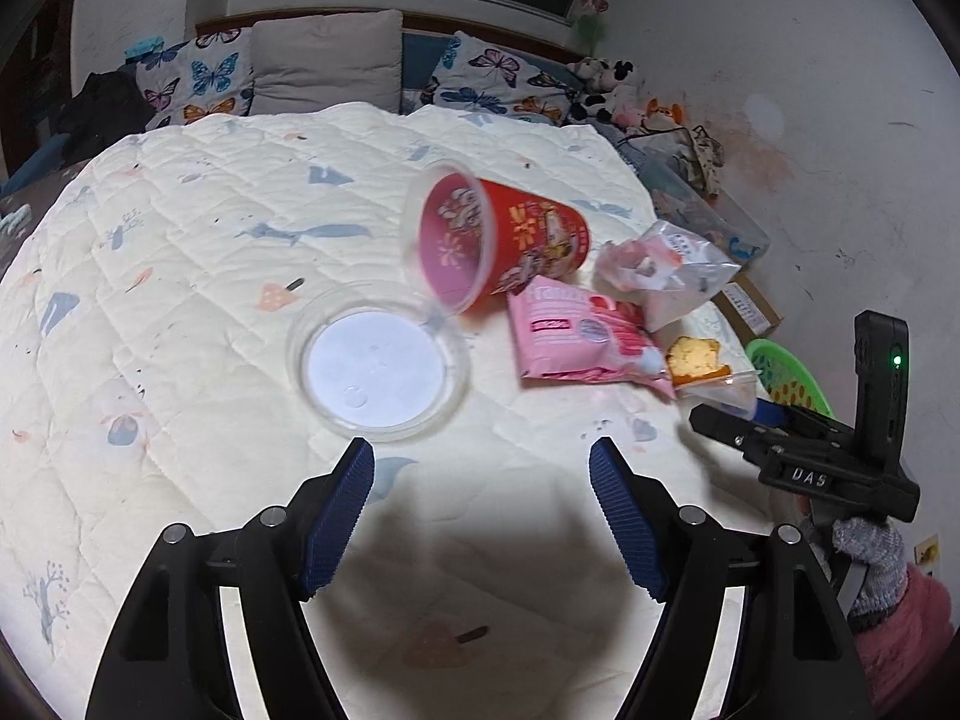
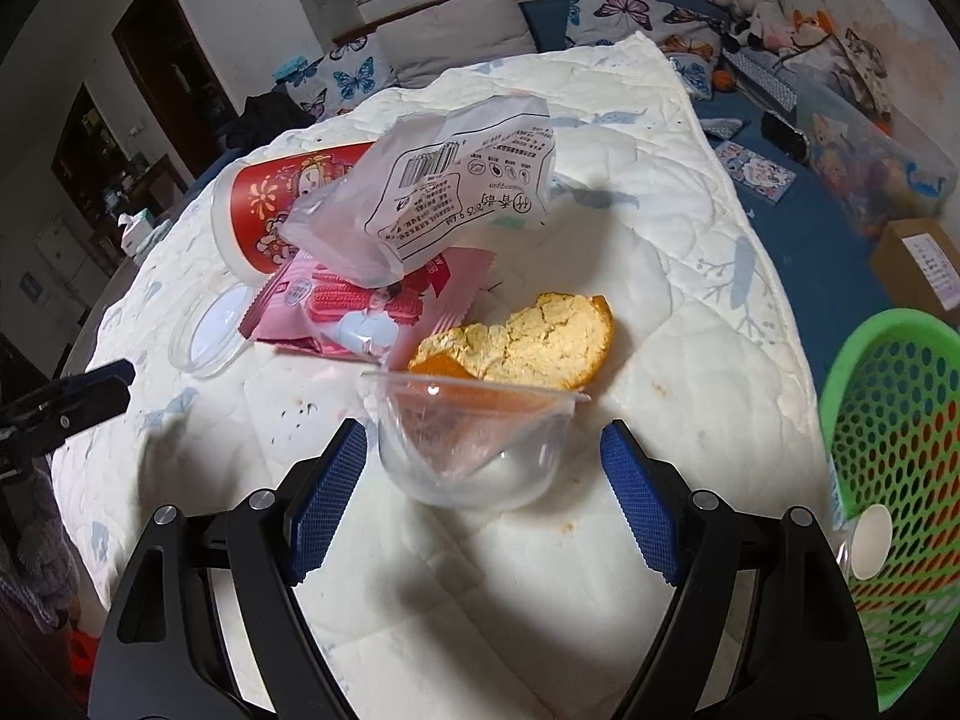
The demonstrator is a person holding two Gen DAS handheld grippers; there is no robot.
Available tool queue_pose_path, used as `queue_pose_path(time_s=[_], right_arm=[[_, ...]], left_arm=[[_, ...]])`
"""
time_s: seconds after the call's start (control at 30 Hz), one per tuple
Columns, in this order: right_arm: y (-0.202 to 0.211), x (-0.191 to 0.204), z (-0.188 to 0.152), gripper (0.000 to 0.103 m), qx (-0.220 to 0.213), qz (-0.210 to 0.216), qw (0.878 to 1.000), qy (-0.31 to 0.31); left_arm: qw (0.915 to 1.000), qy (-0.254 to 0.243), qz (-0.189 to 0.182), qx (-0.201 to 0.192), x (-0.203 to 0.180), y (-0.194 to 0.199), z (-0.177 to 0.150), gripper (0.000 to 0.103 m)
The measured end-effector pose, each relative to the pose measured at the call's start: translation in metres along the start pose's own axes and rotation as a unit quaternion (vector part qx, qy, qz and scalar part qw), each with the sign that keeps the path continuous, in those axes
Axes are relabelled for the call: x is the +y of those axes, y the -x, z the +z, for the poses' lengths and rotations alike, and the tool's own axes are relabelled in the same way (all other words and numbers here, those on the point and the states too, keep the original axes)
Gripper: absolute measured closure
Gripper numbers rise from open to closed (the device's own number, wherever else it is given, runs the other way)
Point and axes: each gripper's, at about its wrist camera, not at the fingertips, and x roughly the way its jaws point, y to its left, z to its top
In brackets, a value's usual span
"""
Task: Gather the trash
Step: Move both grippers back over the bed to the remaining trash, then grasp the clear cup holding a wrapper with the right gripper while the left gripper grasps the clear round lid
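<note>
Right tool (image 2: 483, 462) spread around clear cup (image 2: 474, 444), left tool (image 1: 482, 483) spread and idle, peel (image 2: 528, 342), wrappers (image 2: 372, 306), red cup (image 1: 510, 240), lid (image 1: 375, 363) all uncollected, green basket (image 2: 894, 372) waiting beside bed (image 2: 690, 276).

Dim room, with hard light from above glaring on the white quilted bedspread (image 1: 210, 252). Dark shadows pool below each gripper. Fisheye edges bend and blacken; far corners lie murky.

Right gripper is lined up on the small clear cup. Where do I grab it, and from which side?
Grip the clear cup across its rounded lower body, coming straight in from the near side. It stands between the open jaws of the right gripper, bulging below a thin flared rim that might slip. The orange peel lies just behind it, so probably stop short.
</note>
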Motion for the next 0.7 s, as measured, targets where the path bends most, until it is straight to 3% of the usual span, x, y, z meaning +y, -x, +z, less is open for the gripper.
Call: queue_pose_path(time_s=[0.23,0.33,0.7], right_arm=[[-0.005,-0.004,0.005,0.04,-0.002,0.01,1.0,-0.016],[-0.002,-0.002,0.004,0.04,-0.006,0.009,1.0,-0.011],[0.026,0.006,-0.007,0.04,-0.022,0.012,1.0,0.011]], left_arm=[[0.9996,0.009,0.028,-0.005,0.02,-0.003,0.007,0.028],[0.999,0.012,0.041,-0.007,0.03,-0.007,0.013,0.029],[0.9972,0.027,0.07,0.009,0.068,-0.031,0.037,0.053]])
